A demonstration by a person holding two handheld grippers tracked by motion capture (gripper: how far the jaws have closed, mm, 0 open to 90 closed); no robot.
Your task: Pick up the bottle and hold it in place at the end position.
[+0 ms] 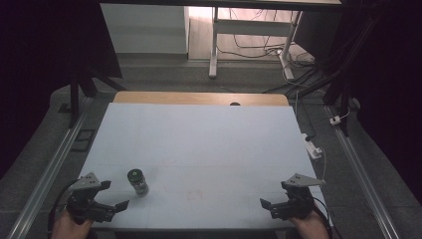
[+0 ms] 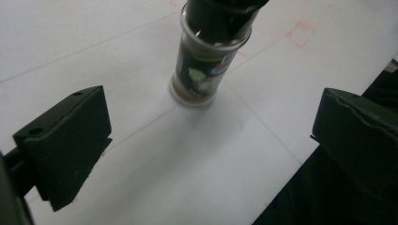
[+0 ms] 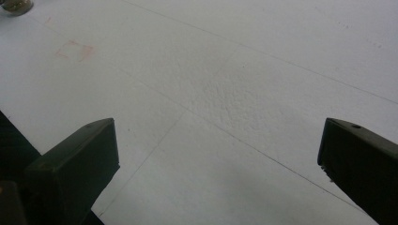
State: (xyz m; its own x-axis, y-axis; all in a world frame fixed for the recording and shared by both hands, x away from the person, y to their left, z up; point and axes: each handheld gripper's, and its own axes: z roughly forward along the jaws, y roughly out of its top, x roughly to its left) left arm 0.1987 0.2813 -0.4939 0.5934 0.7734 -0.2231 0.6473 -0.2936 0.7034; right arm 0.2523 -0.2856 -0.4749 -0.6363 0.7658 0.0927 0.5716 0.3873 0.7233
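Observation:
A small spice jar point(image 1: 138, 181) with a dark lid and a dark label stands upright on the white table point(image 1: 199, 149), near its front left. My left gripper point(image 1: 112, 195) is open just left of the jar and slightly nearer the front edge. In the left gripper view the jar point(image 2: 206, 61) stands ahead of the wide-apart jaws, untouched. My right gripper point(image 1: 276, 195) is open at the front right corner, far from the jar. In the right gripper view its jaws frame bare table, and the jar's base point(image 3: 16, 6) peeks in at the top left corner.
A faint red square mark point(image 1: 195, 195) lies on the table between the grippers. A wooden strip point(image 1: 199, 98) runs along the table's far edge. A white power strip point(image 1: 313, 149) hangs at the right edge. Metal rails run along both sides on the floor.

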